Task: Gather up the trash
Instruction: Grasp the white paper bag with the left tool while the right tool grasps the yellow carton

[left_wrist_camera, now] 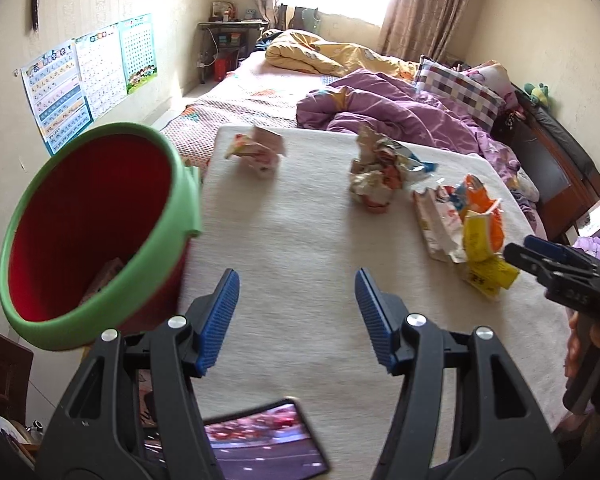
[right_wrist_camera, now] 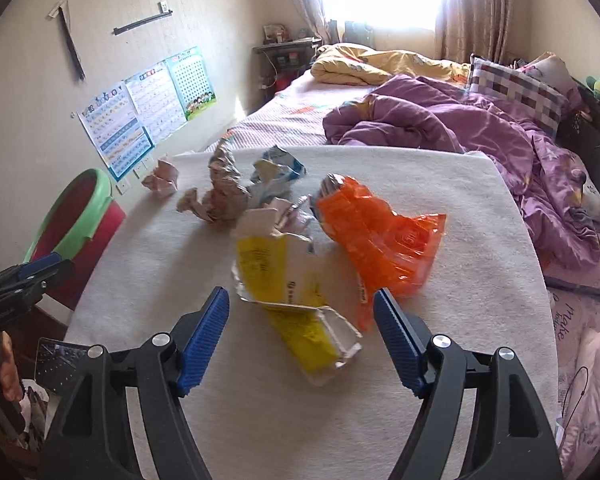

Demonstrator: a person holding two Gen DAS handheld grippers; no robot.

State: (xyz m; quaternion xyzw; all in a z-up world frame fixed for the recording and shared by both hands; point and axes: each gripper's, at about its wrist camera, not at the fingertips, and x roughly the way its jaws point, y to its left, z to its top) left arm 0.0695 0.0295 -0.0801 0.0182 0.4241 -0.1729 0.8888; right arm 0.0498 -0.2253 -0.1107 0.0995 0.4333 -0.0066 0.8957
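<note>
Trash is spread over the white desk [right_wrist_camera: 440,360]: a yellow-and-white carton [right_wrist_camera: 296,304] and an orange wrapper [right_wrist_camera: 380,232] are seen nearest the right gripper [right_wrist_camera: 302,340], a crumpled foil-and-paper wad [left_wrist_camera: 374,176] sits mid-desk, and a small pink crumpled wrapper [left_wrist_camera: 260,150] lies near the far left corner. Right gripper jaws are held wide, with the carton's near end lying between the blue pads [right_wrist_camera: 396,340]; no pad contact is seen. Left gripper [left_wrist_camera: 296,320] is spread about halfway over bare desk, nothing gripped. A red bin with a green rim [left_wrist_camera: 100,224] stands just beside the desk's left edge, some item visible inside. A phone [left_wrist_camera: 264,444] with its screen lit is seen below the left gripper.
</note>
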